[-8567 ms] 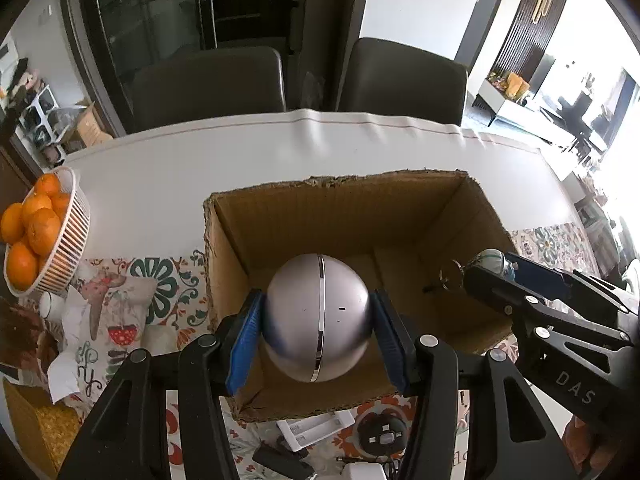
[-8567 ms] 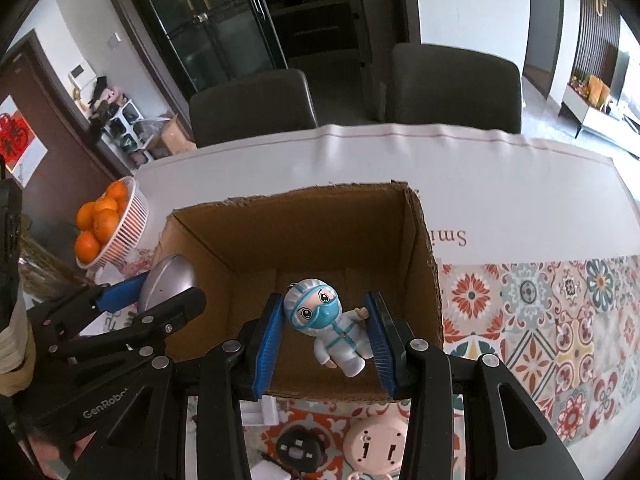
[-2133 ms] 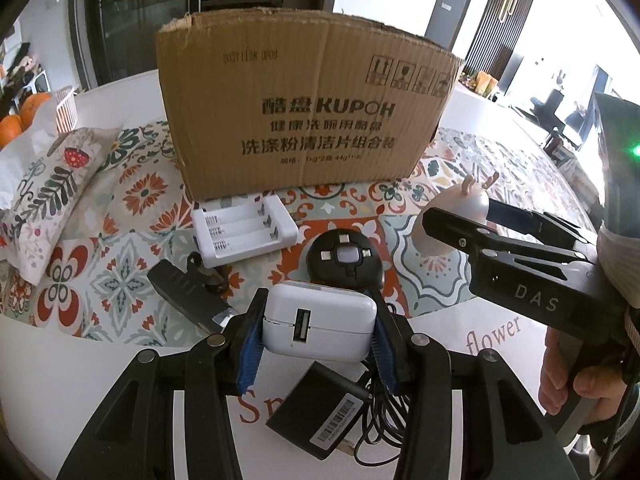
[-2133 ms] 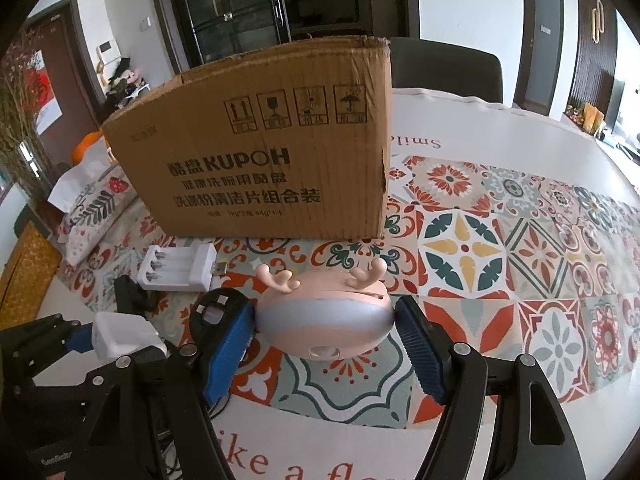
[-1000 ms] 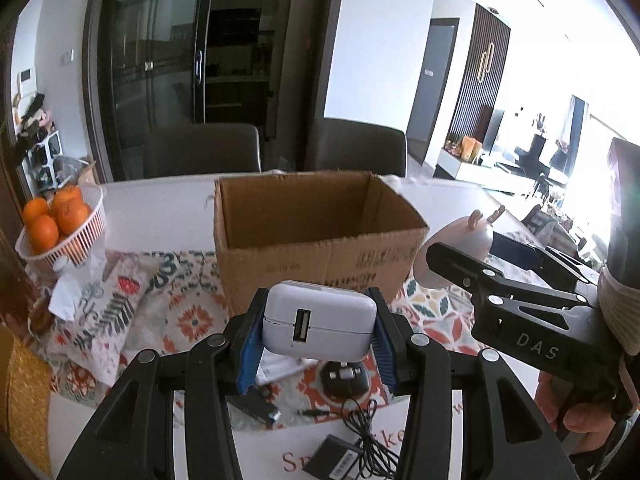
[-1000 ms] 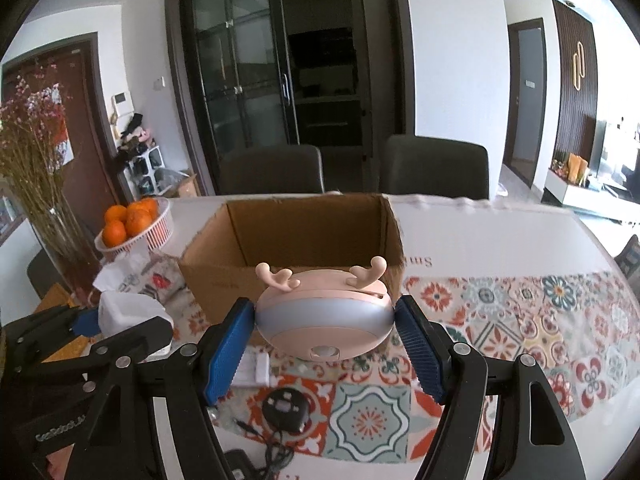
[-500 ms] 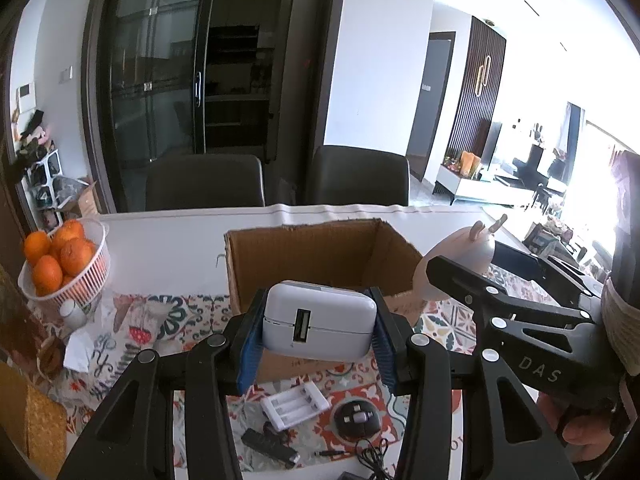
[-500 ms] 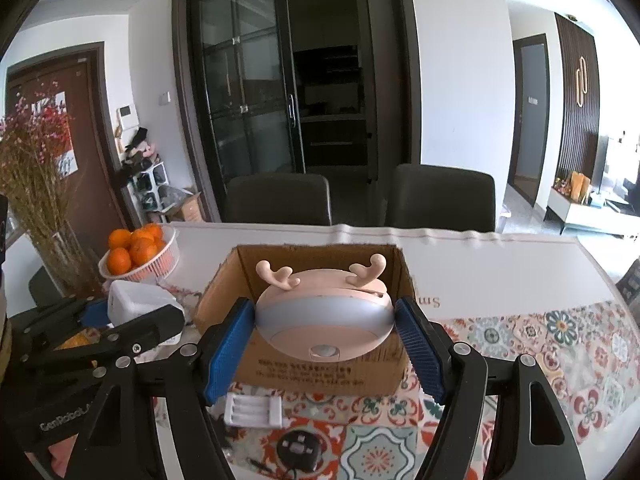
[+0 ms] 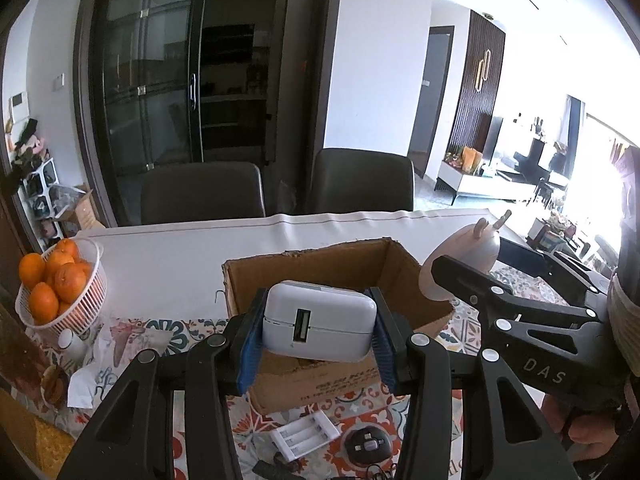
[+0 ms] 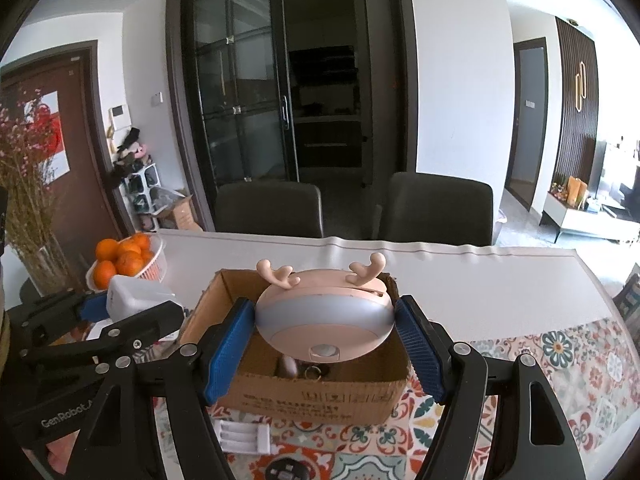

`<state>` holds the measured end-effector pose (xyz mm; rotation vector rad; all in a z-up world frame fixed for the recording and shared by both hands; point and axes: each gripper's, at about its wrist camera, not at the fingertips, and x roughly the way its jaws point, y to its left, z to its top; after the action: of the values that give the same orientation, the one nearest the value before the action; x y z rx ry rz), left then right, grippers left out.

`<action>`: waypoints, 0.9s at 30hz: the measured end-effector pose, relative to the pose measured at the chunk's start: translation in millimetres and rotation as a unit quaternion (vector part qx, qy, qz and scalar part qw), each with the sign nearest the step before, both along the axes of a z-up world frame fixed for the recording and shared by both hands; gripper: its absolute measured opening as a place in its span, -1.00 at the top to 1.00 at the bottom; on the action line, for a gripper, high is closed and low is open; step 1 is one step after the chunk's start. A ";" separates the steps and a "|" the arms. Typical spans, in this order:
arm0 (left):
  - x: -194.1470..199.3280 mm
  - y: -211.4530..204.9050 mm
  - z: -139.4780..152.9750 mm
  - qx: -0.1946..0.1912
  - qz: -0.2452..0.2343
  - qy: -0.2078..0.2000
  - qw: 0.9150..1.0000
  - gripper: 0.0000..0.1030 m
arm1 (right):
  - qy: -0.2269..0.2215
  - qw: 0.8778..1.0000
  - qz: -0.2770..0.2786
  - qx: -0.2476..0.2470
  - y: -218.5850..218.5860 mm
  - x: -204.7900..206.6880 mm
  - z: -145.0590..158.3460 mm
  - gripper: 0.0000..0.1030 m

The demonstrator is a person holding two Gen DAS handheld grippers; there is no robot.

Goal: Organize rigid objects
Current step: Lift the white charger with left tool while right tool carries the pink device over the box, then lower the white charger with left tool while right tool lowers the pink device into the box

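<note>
My left gripper (image 9: 316,338) is shut on a white USB charger block (image 9: 318,327), held in the air over the near wall of an open cardboard box (image 9: 404,276). My right gripper (image 10: 324,342) is shut on a pink round light with small antlers (image 10: 324,316), also held above the cardboard box (image 10: 320,394). Inside the box I glimpse a few small items (image 10: 304,368). In the left wrist view the right gripper (image 9: 480,280) with the pink light (image 9: 460,256) hangs at the box's right side. In the right wrist view the left gripper (image 10: 120,312) carries the charger (image 10: 136,298) at the left.
On the patterned mat before the box lie a white battery holder (image 9: 306,436), a round black adapter (image 9: 368,446) and cables. A white basket of oranges (image 9: 60,284) stands at the left on the white tablecloth (image 9: 172,256). Two dark chairs (image 9: 200,192) stand behind the table.
Both grippers have risen and moved toward the box with their loads. The box now sits lower in both views and its open inside shows more.
</note>
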<state>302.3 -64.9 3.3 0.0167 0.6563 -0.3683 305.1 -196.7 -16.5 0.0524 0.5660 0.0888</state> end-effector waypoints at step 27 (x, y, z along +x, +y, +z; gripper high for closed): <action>83.3 -20.6 -53.5 0.041 0.012 0.139 0.989 0.10 | 0.153 0.988 -0.012 0.034 -20.7 82.6 -57.2 -0.42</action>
<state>385.6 -85.5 -50.3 0.0368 0.9467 -0.3234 387.7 -217.4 -73.7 0.1407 0.8685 0.0781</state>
